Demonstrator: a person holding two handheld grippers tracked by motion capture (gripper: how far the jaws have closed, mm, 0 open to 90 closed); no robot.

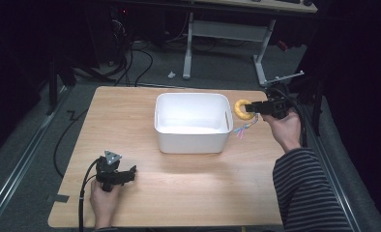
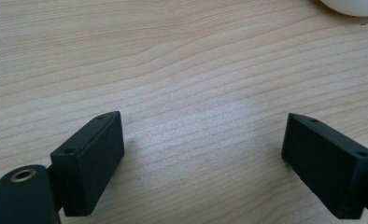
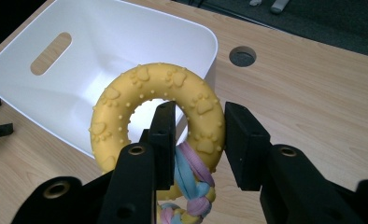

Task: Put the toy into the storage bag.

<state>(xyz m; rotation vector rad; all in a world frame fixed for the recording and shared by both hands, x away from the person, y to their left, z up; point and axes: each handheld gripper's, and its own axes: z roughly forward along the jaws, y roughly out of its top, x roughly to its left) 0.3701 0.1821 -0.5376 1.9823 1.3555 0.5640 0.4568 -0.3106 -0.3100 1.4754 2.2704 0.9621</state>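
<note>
Yellow rubber ring toy (image 3: pixel 140 100) with a pink and blue rope tail hangs pinched in the right gripper (image 3: pixel 198 140), up beside the white plastic tub (image 1: pixel 192 123) so it can drop inside, while the left gripper (image 2: pixel 203 158) rests wide apart, holding nothing, on the wooden table (image 1: pixel 188 188).

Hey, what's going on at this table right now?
A person holds tongs in each hand at a wooden table. The right tongs are shut on a yellow ring toy with a braided pastel rope, lifted beside the right wall of an empty white bin. The left tongs stand open just above the bare tabletop near the front left, holding nothing. The toy is not yet in the bin.
</note>
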